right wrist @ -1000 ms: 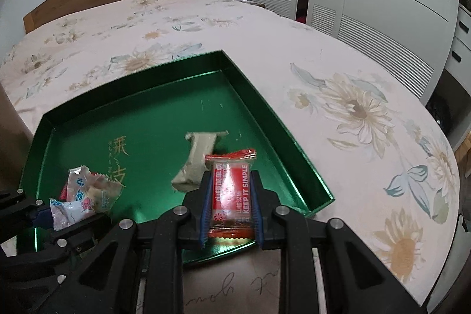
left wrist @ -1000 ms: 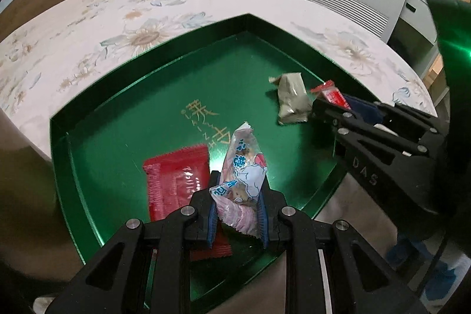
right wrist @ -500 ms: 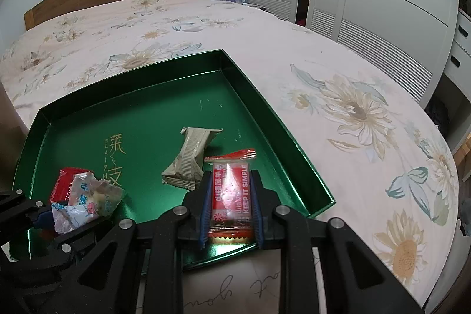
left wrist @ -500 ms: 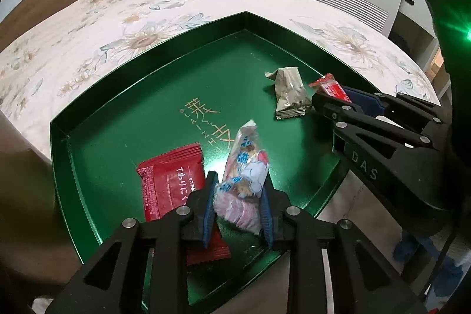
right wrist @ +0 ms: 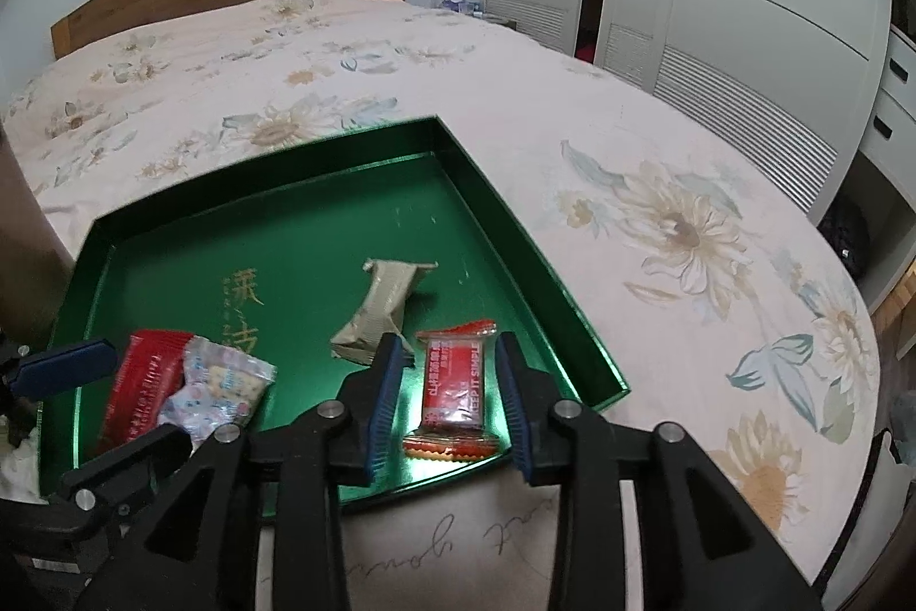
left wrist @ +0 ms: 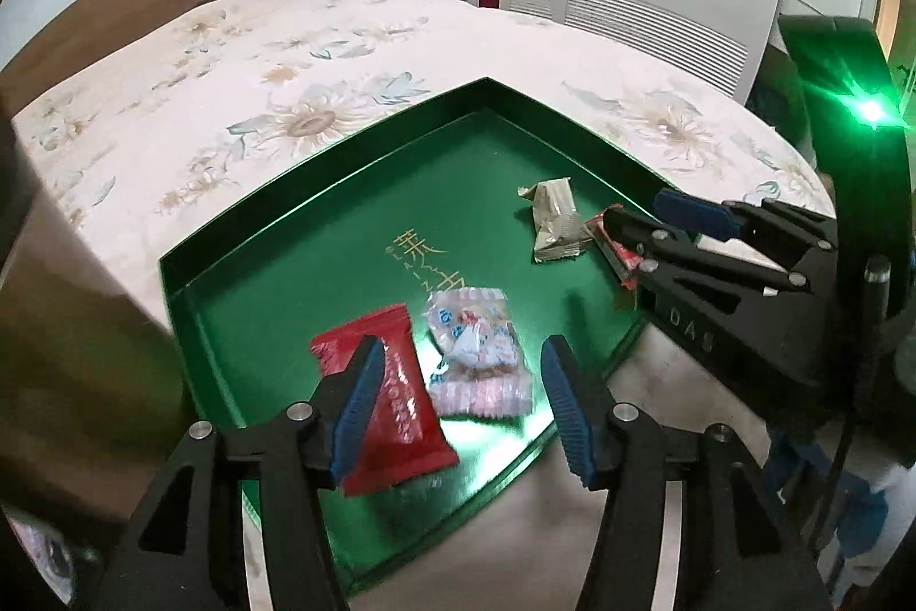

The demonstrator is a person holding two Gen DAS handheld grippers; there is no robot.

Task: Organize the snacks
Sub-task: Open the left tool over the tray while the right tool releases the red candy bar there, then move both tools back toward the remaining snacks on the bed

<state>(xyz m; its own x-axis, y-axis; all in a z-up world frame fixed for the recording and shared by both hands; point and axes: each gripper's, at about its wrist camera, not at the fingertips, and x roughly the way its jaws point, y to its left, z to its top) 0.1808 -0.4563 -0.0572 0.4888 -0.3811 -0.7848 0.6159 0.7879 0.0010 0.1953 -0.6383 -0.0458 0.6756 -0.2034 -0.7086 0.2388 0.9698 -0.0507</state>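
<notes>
Release step, green tray (left wrist: 320, 233). Left gripper (left wrist: 458, 390) and right gripper (right wrist: 446, 396): jaws just spread apart, candy packet (left wrist: 478, 353) and red wafer packet (right wrist: 455, 382) dropped lower centre. Lift both straight up, clear of wrappers.

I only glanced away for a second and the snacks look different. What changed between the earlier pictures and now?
Both grippers have just been opening and let go. The left gripper released the pink-and-white snack packet, which now lies flat in the green tray. The right gripper released the red snack packet, also lying in the tray. The beige packet and the large red packet stayed put.
</notes>
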